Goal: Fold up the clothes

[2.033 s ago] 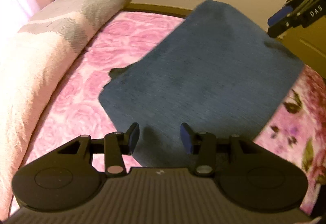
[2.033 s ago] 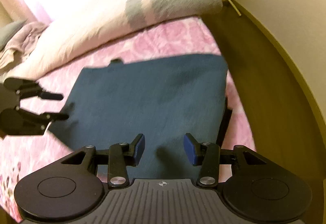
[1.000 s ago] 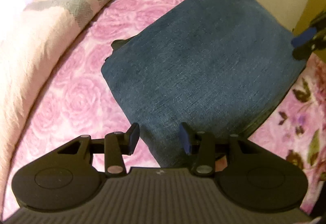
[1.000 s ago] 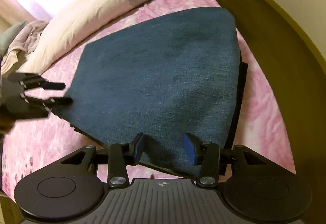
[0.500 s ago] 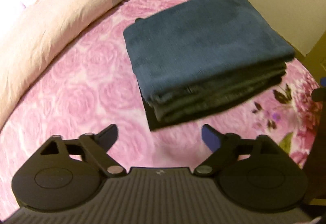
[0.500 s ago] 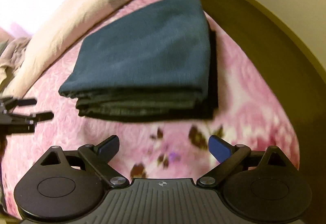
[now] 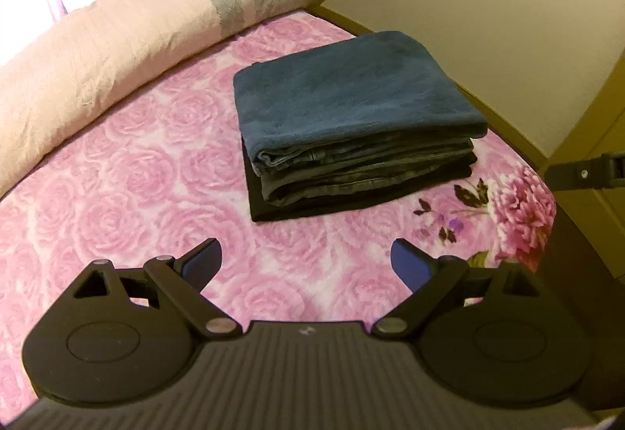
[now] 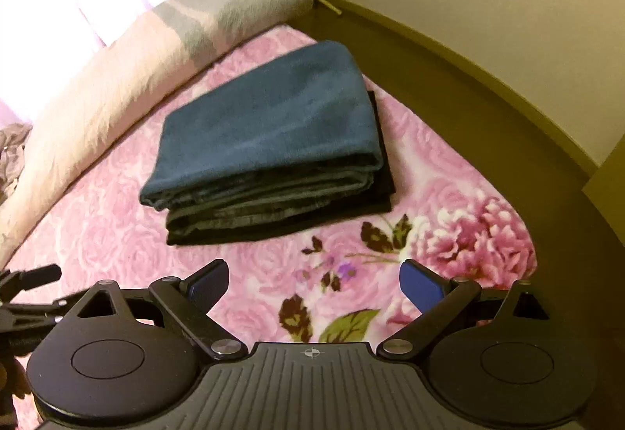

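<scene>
Several folded layers make one squared stack: blue jeans (image 7: 351,105) on top, darker garments (image 7: 363,191) beneath, lying near the far corner of the bed (image 7: 129,172), already folded. Denim looks heavy and limp; I judge it is best pinched at a thick folded edge. Both the left gripper (image 7: 306,260) and right gripper (image 8: 314,283) hang wide apart, holding nothing, short of the stack.

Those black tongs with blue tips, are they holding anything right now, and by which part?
Nothing. Both the left tongs and right tongs are open and empty, apart from the folded dark blue denim garment.
</scene>
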{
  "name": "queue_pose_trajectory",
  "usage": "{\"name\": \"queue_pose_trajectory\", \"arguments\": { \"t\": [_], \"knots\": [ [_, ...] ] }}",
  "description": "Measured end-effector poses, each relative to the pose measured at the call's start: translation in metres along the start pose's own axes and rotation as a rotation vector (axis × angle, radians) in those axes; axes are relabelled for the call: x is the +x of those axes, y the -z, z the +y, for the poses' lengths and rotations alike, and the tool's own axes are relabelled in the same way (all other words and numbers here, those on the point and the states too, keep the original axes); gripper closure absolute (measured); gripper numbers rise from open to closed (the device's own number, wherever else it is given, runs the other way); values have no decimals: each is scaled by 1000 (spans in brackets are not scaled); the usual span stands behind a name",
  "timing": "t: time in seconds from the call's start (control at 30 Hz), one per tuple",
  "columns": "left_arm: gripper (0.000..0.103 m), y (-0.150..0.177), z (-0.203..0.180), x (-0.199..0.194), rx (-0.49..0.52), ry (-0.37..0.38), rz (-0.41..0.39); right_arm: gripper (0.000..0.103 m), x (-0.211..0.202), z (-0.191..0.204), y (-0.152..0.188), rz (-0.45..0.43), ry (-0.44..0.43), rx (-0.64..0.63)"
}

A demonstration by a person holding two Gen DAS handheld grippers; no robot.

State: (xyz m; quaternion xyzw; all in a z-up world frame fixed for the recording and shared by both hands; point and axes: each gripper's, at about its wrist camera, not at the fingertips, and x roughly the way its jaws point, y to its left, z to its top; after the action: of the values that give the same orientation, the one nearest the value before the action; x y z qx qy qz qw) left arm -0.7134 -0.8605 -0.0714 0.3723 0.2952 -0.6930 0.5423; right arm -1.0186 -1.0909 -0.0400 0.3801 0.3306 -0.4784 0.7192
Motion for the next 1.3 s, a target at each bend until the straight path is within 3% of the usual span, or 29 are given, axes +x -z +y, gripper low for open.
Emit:
{"name": "queue_pose_trajectory", "arguments": {
  "t": [0.17, 0.33, 0.7, 1.3],
  "knots": [
    [10, 0, -1, -24, 0, -65, -22, 6, -15, 15, 1, -45, 2, -41],
    [6, -6, -5, -53, -27, -45, -77, 6, -24, 24, 0, -91, 7, -87],
    [8, 5, -11, -38, -42, -49, -32, 6, -31, 29, 13, -71, 44, -124],
    [8, 8, -10, -39, -64, -75, -7, 6, -32, 48, 17, -74, 31, -165]
  ]
}}
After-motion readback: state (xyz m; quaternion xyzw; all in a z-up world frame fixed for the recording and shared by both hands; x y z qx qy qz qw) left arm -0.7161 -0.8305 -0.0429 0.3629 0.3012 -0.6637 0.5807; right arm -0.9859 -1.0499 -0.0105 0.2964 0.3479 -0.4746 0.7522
